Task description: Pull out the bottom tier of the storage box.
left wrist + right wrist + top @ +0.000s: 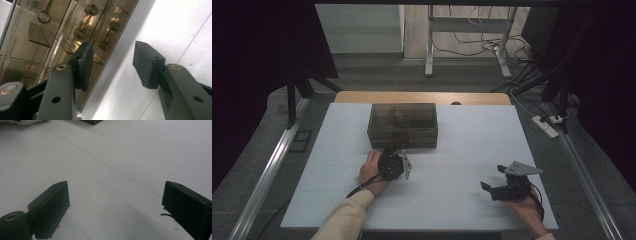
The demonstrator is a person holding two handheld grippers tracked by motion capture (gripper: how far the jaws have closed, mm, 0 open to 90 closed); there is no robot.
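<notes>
I see the smoky clear drawer box [402, 125] at centre frame on the white worktop [462, 165], knobs showing; my left gripper [112, 63] beside it, jaws released, right gripper [492, 181] lower right, released.

Left hand-held gripper [399, 150] at smoky drawer box [402, 124] front, prob. touching.

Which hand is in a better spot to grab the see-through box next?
Left. The left gripper sits right at the front of the smoky clear box, jaws apart. The right gripper rests far off on the white table, jaws open.
</notes>
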